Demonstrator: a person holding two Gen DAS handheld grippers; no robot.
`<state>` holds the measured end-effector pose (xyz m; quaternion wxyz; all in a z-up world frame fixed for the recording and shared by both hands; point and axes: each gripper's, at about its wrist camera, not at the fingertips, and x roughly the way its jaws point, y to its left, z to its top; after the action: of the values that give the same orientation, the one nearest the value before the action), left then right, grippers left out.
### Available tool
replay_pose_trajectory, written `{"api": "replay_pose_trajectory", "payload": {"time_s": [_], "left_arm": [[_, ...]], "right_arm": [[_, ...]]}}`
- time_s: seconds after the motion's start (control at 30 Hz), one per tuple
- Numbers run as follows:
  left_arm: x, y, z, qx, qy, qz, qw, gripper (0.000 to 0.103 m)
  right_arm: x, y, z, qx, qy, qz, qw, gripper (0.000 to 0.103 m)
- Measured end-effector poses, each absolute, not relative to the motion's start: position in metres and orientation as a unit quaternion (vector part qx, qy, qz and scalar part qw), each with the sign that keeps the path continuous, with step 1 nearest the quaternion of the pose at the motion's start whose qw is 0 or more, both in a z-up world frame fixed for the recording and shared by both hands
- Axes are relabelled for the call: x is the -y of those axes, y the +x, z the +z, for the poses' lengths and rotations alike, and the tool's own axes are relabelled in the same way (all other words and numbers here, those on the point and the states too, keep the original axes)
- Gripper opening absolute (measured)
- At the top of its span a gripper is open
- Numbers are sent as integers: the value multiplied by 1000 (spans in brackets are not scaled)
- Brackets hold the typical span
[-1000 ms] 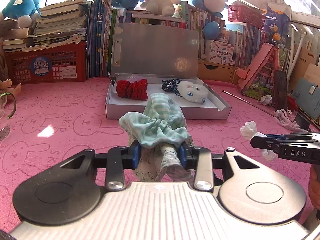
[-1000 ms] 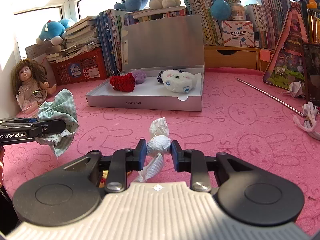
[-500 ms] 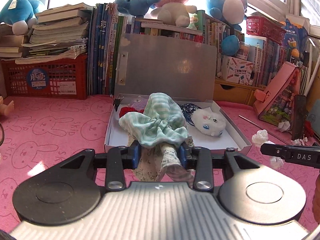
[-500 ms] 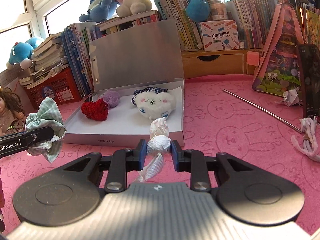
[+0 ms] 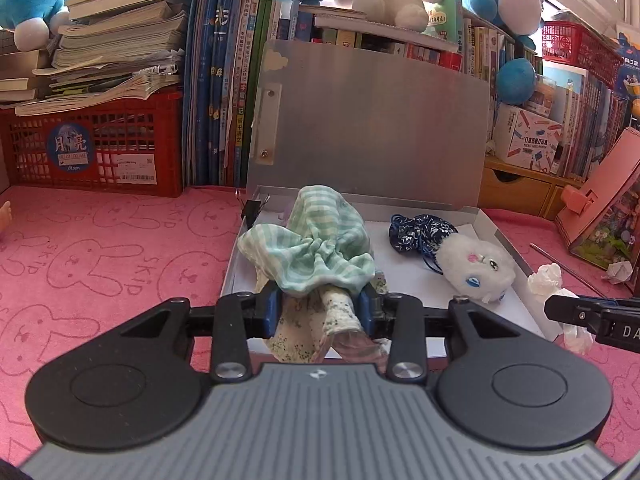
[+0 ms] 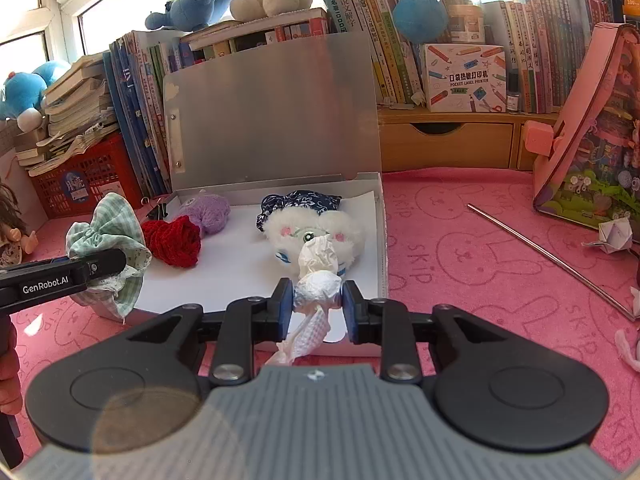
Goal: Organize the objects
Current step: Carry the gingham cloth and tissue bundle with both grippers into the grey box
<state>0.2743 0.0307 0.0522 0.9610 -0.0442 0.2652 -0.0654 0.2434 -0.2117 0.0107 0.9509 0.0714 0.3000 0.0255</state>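
Note:
My left gripper [image 5: 320, 304] is shut on a green checked cloth scrunchie [image 5: 316, 248] and holds it over the front left of the open grey box [image 5: 516, 256]. My right gripper [image 6: 316, 304] is shut on a white crumpled scrunchie [image 6: 316, 276] at the box's front edge [image 6: 382, 240]. Inside the box lie a red scrunchie [image 6: 176, 240], a purple fluffy one [image 6: 208, 212], a white plush toy [image 6: 344, 232] and a dark blue patterned cloth [image 6: 300, 204]. The left gripper and its cloth also show in the right wrist view [image 6: 104, 232].
The box's lid [image 6: 272, 120] stands upright against rows of books. A red crate [image 5: 100, 148] with stacked books is at the left. A metal rod [image 6: 548, 256], a pink house toy [image 6: 592, 152] and paper scraps lie right on the pink mat. A doll [image 6: 12, 224] sits far left.
Both grippers have moved forward to the box with their scrunchies held. The green cloth now hangs over the box's front left, the white one at its front edge.

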Motion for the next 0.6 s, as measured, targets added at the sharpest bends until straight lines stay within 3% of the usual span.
{"api": "replay_pose_trajectory", "payload": {"time_s": [0.6], "left_arm": [[-31, 306, 24, -289, -23, -54, 956, 43]], "right_arm": [[209, 277, -13, -334, 68, 24, 940, 29]]}}
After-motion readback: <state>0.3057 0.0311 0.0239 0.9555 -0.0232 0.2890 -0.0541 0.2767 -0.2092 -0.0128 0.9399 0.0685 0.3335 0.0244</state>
